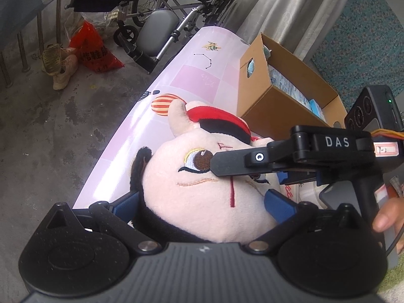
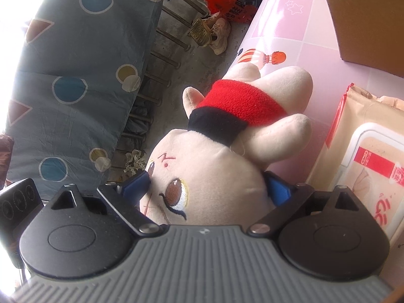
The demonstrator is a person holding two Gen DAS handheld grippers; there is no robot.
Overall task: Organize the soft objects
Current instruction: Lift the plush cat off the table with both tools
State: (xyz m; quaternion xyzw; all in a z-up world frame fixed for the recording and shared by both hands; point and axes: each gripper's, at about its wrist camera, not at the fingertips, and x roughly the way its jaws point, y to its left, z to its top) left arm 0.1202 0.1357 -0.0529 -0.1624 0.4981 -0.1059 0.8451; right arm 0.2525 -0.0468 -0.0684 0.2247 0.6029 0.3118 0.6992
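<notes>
We read "DAS" in white on the right claw [image 1: 214, 162] arm. A handwritten tag [image 1: 386, 149] on its body reads roughly "1-2". The red plastic bag [image 1: 94, 50] on the floor carries black Chinese print, partly legible as "鞋". The wipes pack [image 2: 371, 176] label is too distorted to read.

The left gripper [image 1: 202, 203] pairs a ribbed grey housing with two black discs, silver pivot screws and blue finger pads [image 1: 280, 205]. The right gripper [image 2: 209, 189] matches it; its black arm reads "DAS" in white, with orange wires, a green light, a handwritten label and bare fingertips [image 1: 385, 221] behind.
</notes>
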